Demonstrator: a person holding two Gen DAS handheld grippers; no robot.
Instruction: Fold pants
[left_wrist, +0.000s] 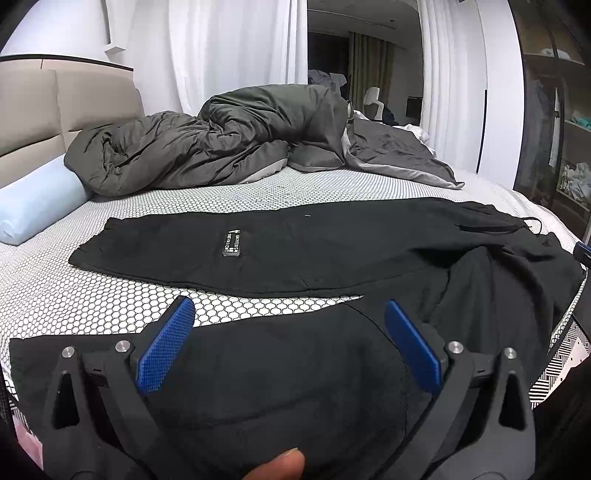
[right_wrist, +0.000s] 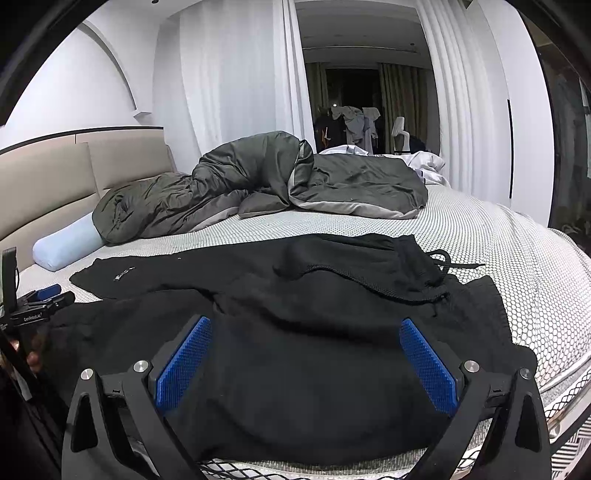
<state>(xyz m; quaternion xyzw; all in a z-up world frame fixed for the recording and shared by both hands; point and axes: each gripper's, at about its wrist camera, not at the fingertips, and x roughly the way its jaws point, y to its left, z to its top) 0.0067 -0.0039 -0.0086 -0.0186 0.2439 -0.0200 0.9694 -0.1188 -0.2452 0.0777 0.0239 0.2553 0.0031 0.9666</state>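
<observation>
Black pants (left_wrist: 295, 251) lie spread on the bed, one leg stretched to the left with a small label (left_wrist: 232, 242), the other leg lying near the front edge. In the right wrist view the pants (right_wrist: 314, 332) show their waistband and drawstring (right_wrist: 436, 273) at the right. My left gripper (left_wrist: 288, 314) is open, its blue pads on either side of the near leg's cloth. My right gripper (right_wrist: 304, 332) is open over the waist end of the pants. Neither holds cloth.
A dark grey duvet (left_wrist: 229, 147) is bunched at the back of the bed. A light blue bolster (left_wrist: 33, 206) lies at the left by the beige headboard (left_wrist: 44, 110). The honeycomb-patterned mattress (left_wrist: 92, 295) edge is close in front. White curtains (right_wrist: 229, 92) hang behind.
</observation>
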